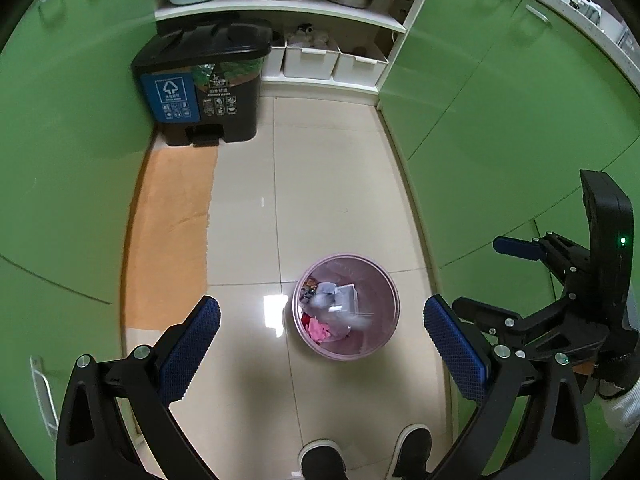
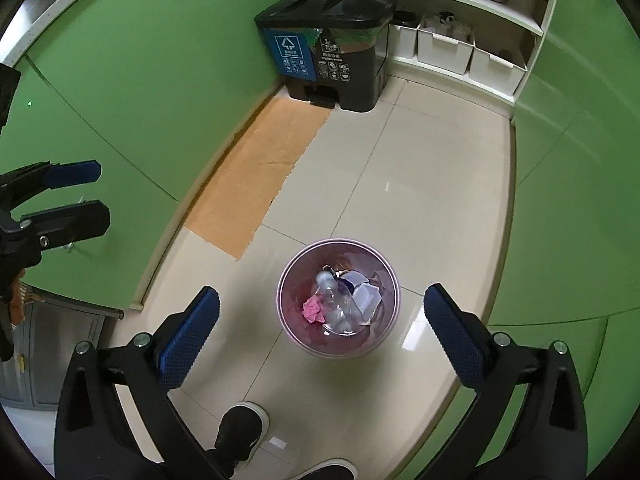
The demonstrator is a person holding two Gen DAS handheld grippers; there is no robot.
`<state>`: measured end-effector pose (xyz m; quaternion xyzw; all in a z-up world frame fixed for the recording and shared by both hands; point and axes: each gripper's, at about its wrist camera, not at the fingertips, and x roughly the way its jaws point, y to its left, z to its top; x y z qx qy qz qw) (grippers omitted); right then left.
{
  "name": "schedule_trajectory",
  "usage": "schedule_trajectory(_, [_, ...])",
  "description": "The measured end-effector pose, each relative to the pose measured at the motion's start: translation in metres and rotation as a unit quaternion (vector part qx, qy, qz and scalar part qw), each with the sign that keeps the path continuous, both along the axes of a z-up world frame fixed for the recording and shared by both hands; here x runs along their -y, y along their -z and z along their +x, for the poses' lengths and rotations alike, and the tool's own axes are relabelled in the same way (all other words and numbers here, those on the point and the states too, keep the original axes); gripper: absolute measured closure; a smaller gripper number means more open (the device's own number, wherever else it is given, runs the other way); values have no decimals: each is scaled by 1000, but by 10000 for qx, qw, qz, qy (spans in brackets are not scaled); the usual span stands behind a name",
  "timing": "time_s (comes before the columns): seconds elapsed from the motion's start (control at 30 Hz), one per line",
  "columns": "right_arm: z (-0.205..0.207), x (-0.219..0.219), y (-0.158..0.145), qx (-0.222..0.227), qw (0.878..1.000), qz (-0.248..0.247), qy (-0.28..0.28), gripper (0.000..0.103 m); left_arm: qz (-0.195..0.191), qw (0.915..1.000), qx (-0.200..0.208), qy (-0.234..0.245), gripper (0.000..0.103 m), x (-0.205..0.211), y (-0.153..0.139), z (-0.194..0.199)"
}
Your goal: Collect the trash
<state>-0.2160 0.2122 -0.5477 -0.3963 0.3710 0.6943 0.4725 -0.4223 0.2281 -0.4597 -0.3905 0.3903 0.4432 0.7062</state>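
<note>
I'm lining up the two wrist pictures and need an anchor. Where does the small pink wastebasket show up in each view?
Left wrist view: the pink wastebasket stands on the tiled floor, lower centre, between the open fingers, nearer the right one.
Right wrist view: the pink wastebasket is lower centre, roughly midway between the fingers.
Shared landmark: the black pedal bin, upper left of the basket in one, straight above in the other.

both my wrist views look steeply down from well above the floor, facing the far shelf end of the kitchen. both share the pink bin (image 1: 346, 306) (image 2: 338, 296), black pedal bin (image 1: 202, 84) (image 2: 330, 44) and my shoes. each view catches the other gripper at its edge.
</note>
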Motion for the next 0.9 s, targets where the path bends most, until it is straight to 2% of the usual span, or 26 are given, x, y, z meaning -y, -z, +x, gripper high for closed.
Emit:
schedule_trajectory(0.13, [7, 10, -10, 18, 10000, -34, 76, 3, -22, 10000, 37, 59, 5, 6, -10, 8])
schedule_trajectory(0.3, [25, 29, -58, -45, 9996, -5, 267, 3, 21, 9998, 109, 192, 5, 16, -50, 26])
schedule_trajectory(0.43, [45, 53, -124, -99, 9988, 95, 471, 3, 119, 9991, 197, 365, 5, 36, -115, 49])
schedule_trajectory(0.63, [95, 111, -266, -208, 9950, 398, 889, 3, 320, 9964, 302, 728, 5, 77, -236, 92])
schedule_trajectory(0.7, [112, 130, -303, -203, 9933, 532, 1003, 3, 404, 9947, 354, 874, 5, 94, -276, 108])
schedule_trajectory(0.8, [139, 165, -354, -161, 9893, 735, 1248, 3, 497, 9922, 450, 1052, 5, 112, -315, 128])
schedule_trajectory(0.9, [170, 202, -392, -95, 9831, 929, 1574, 3, 609, 9874, 537, 1356, 5, 133, -353, 155])
